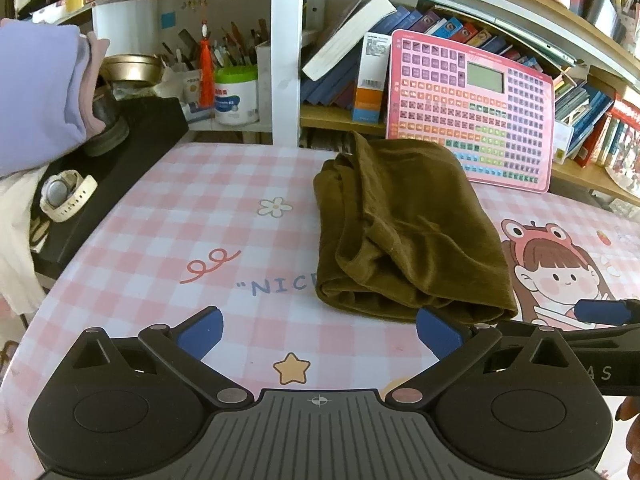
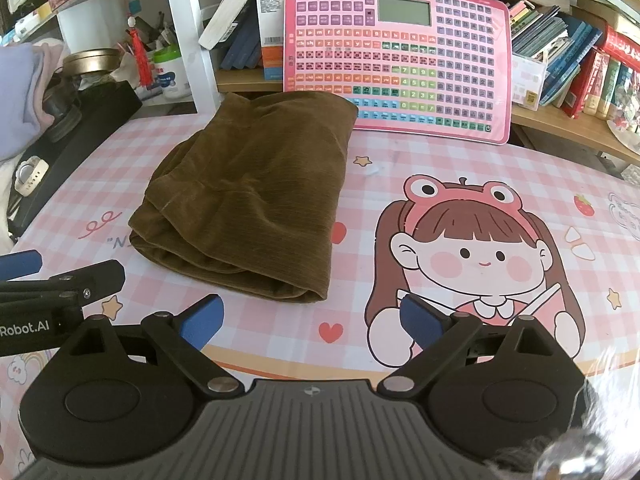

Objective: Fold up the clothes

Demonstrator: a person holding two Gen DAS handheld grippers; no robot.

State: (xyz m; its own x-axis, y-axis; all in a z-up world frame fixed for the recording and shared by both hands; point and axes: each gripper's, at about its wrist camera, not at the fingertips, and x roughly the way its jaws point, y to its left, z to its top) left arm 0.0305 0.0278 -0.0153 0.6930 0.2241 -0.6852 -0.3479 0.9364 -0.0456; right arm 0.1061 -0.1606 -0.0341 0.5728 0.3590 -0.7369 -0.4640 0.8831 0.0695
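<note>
An olive-brown corduroy garment [image 1: 404,224] lies folded in a thick bundle on the pink checked table cover [image 1: 168,224]; in the right wrist view the garment [image 2: 256,192] sits left of centre. My left gripper [image 1: 320,334] hovers open just short of the bundle's near edge, nothing between its blue pads. My right gripper [image 2: 310,320] is also open and empty, near the bundle's front right corner. Its blue fingertip [image 1: 600,312] pokes in at the right of the left wrist view, and the left one's fingertip [image 2: 20,264] shows at the left of the right wrist view.
A pink keyboard-style learning board [image 2: 396,56] leans against the bookshelf behind the garment. A black box [image 1: 120,168] with a white watch [image 1: 66,196] sits at the table's left edge, beside lilac fabric [image 1: 36,92]. Shelves of books [image 2: 580,52] and jars line the back.
</note>
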